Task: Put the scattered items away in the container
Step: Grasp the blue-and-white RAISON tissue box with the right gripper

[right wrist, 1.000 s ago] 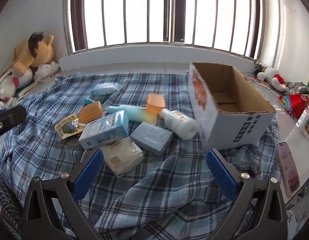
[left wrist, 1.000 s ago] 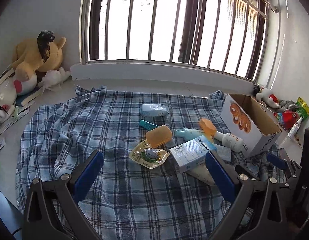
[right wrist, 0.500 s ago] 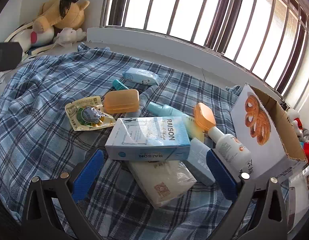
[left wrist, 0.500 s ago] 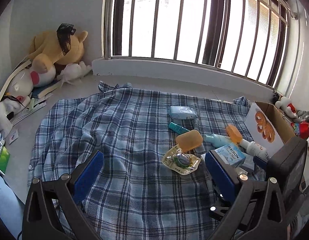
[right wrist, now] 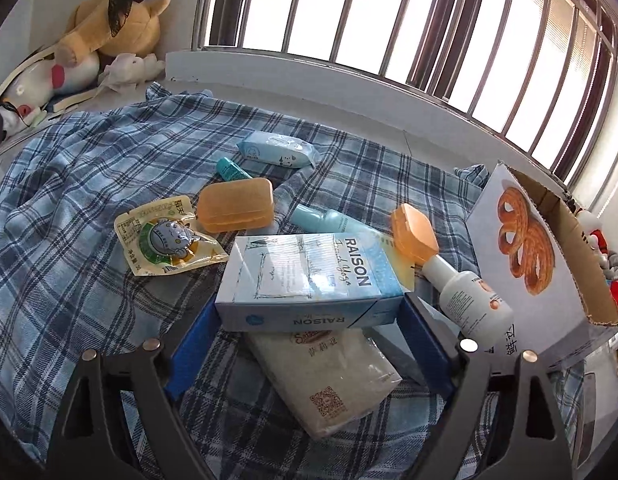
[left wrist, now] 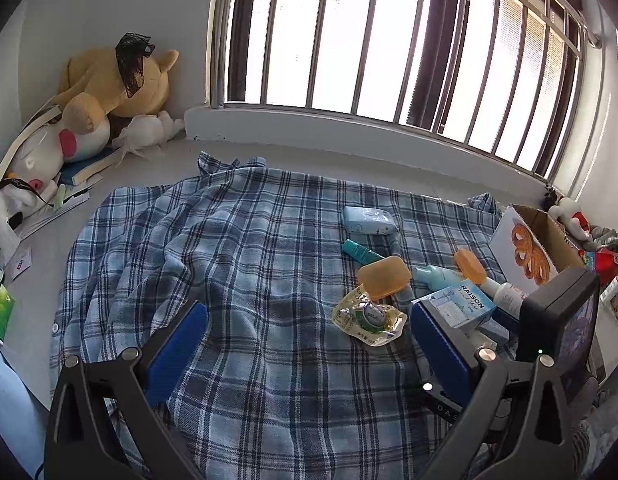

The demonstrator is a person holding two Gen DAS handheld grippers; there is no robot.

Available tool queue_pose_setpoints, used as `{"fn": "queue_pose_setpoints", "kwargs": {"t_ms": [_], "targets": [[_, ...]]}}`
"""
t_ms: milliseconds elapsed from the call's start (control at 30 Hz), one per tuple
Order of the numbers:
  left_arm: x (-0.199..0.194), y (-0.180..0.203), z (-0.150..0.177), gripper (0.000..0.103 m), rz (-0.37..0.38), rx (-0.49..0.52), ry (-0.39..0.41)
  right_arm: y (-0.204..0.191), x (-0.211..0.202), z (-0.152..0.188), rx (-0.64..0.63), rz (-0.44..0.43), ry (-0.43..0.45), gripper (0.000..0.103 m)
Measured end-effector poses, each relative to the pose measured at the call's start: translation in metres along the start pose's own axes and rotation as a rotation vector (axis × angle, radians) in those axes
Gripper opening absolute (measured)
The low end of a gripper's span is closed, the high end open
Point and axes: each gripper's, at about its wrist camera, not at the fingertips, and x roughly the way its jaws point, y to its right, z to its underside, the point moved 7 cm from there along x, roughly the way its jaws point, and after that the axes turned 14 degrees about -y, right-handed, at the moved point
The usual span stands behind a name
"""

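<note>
Evidently the right tool (right wrist: 309, 344) stands spread wide with its blue pads either side of the pale blue RAISON carton (right wrist: 309, 280), not yet pinching it, seemingly because that carton tops the pile. Meanwhile the left tool (left wrist: 305, 344) hangs agape and empty over the blue plaid cloth (left wrist: 237, 264), and the open cardboard box with a pretzel picture (right wrist: 525, 248) waits at the right of the carton.

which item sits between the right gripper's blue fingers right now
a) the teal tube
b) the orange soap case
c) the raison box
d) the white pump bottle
c, in the right wrist view the RAISON box lies in the gap of the right gripper, with a blue pad at each end of it, while the other three lie farther out on the plaid cloth.
</note>
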Motion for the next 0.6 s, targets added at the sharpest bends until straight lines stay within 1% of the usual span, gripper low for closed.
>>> {"fn": "queue_pose_setpoints", "kwargs": {"t_ms": [200,367,500,600], "targets": [[0.004,0.012,0.003,0.103,-0.021,0.039,-0.004,0.003,-0.019,0.002,0.004,0.0,0.049,0.087],[0.012,0.024,0.007,0.103,-0.031,0.072,-0.024,0.017,-0.041,0.0,0.039,0.018,0.095,0.087],[0.016,0.033,0.01,0.103,-0.028,0.095,-0.033,0.037,-0.054,0.002,0.094,0.059,0.08,0.087],[0.016,0.041,0.013,0.103,-0.023,0.115,-0.033,0.055,-0.063,0.004,0.144,0.047,0.077,0.087]]}}
